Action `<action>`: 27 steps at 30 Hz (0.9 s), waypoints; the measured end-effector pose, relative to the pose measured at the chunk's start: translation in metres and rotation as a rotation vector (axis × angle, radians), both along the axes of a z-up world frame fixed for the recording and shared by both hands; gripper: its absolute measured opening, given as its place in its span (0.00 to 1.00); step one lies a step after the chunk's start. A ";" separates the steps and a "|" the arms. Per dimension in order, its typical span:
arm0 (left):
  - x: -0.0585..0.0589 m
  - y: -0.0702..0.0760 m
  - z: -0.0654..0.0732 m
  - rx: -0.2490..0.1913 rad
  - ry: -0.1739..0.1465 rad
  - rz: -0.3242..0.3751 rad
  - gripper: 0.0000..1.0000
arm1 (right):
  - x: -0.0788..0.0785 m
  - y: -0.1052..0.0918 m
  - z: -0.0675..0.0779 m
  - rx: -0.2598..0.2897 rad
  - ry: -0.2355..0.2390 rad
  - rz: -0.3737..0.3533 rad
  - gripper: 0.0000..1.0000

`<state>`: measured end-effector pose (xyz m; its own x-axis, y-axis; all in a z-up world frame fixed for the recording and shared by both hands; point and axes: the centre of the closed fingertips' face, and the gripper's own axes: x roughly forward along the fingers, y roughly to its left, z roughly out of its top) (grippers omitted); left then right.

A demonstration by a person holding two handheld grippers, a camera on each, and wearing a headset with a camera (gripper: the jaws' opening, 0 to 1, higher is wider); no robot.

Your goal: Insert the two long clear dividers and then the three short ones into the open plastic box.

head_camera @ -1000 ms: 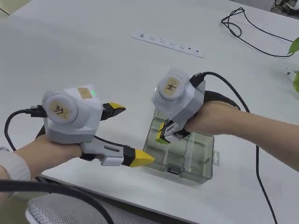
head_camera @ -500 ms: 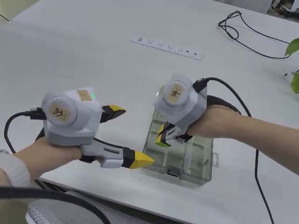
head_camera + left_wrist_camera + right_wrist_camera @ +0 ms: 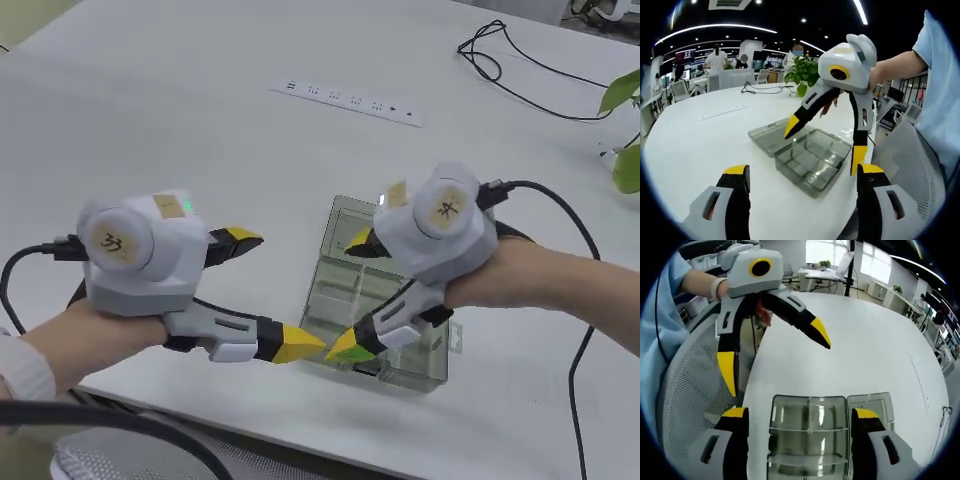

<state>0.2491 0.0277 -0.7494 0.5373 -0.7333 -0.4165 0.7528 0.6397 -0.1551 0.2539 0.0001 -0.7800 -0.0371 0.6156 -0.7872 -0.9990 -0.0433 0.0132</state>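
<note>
The clear plastic box [image 3: 420,362] lies open near the table's front edge, its lid [image 3: 345,222] flat behind it. Clear dividers [image 3: 352,292] stand inside it in a grid, sharpest as the dividers [image 3: 809,429] in the right gripper view. My right gripper [image 3: 352,297] hovers over the box [image 3: 777,440], open and empty, jaws pointing left. My left gripper [image 3: 268,290] is open just left of the box [image 3: 812,159], also empty. The right gripper [image 3: 824,143] faces the left gripper's camera, and my left gripper [image 3: 774,354] shows above the box in the right gripper view.
A white power strip [image 3: 345,100] lies further back on the white table [image 3: 180,120]. A black cable [image 3: 500,60] and plant leaves [image 3: 625,130] are at the far right. A mesh chair [image 3: 110,460] sits below the table's front edge.
My right gripper has lifted out of the box, swung toward the front and spread its jaws wide. The left gripper has hardly moved.
</note>
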 end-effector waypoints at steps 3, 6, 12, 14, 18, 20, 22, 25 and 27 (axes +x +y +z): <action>0.000 -0.001 0.001 -0.002 0.000 -0.003 0.90 | 0.002 0.000 0.003 0.039 0.003 -0.040 0.99; 0.000 -0.002 0.004 -0.009 -0.004 -0.005 0.91 | 0.003 -0.002 0.007 0.071 0.018 -0.074 1.00; 0.000 -0.005 0.007 -0.015 -0.006 -0.015 0.92 | 0.011 -0.010 0.015 0.127 0.028 -0.156 1.00; -0.001 -0.006 0.008 -0.011 -0.009 -0.023 0.93 | 0.014 -0.014 0.020 0.140 0.029 -0.183 1.00; -0.001 -0.007 0.008 -0.005 -0.005 -0.031 0.94 | 0.020 -0.026 0.029 0.160 0.007 -0.221 1.00; -0.001 -0.008 0.009 -0.007 -0.004 -0.033 0.95 | 0.021 -0.034 0.034 0.177 -0.002 -0.244 1.00; -0.001 -0.009 0.010 -0.009 -0.004 -0.038 0.95 | 0.025 -0.046 0.033 0.177 -0.010 -0.272 1.00; 0.000 -0.012 0.010 -0.012 -0.005 -0.043 0.96 | 0.027 -0.064 0.040 0.179 -0.027 -0.299 1.00; 0.000 -0.014 0.010 -0.013 -0.006 -0.047 0.96 | 0.030 -0.080 0.042 0.177 -0.038 -0.328 1.00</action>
<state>0.2488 0.0133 -0.7389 0.5046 -0.7633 -0.4034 0.7829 0.6015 -0.1589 0.2838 -0.0800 -0.7376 0.2121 0.7164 -0.6646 -0.9598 0.2808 -0.0037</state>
